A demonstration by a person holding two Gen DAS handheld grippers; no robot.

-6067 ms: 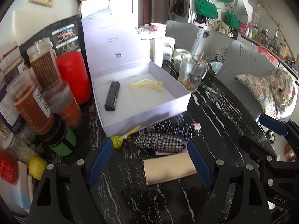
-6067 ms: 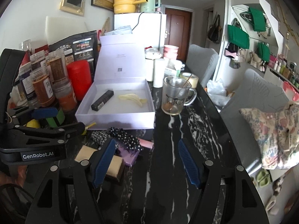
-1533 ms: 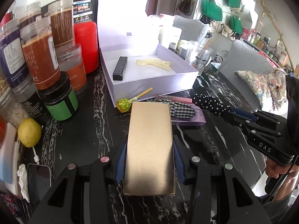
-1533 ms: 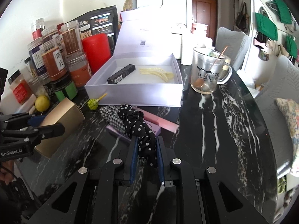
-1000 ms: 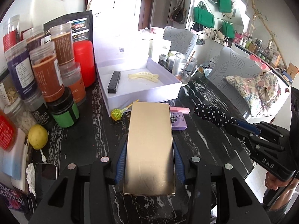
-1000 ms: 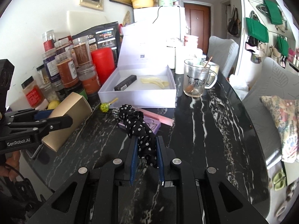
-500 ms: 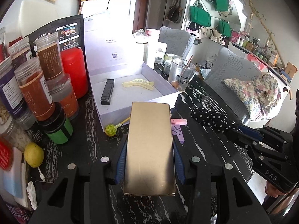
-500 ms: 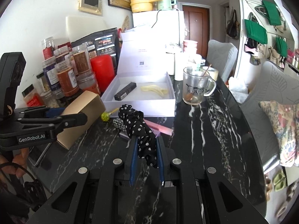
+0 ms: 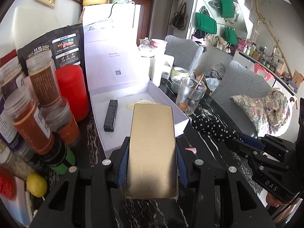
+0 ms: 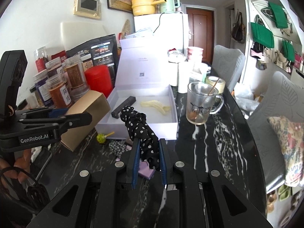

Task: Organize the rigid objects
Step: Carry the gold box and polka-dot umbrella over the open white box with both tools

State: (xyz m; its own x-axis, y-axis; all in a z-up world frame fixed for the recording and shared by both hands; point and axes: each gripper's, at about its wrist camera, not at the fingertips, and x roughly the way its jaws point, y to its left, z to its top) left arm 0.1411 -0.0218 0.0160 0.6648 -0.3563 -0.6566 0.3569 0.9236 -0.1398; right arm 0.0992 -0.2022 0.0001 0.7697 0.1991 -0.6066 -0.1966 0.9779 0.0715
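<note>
A: The gold box is being gripped flat between the left gripper pads, held above the lavender tray front wall.

B: A polka-dot scrunchie is being pinched by the right gripper. Jars are crowding the left; a glass mug is standing right of the tray.

A: Inside, open floor is being left beside the black stick and hair claw.

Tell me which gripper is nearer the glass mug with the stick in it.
Right. The right gripper, shut on the polka-dot scrunchie, is just left of the glass mug and short of it. The left gripper, holding the gold box, sits farther left, at the white box.
</note>
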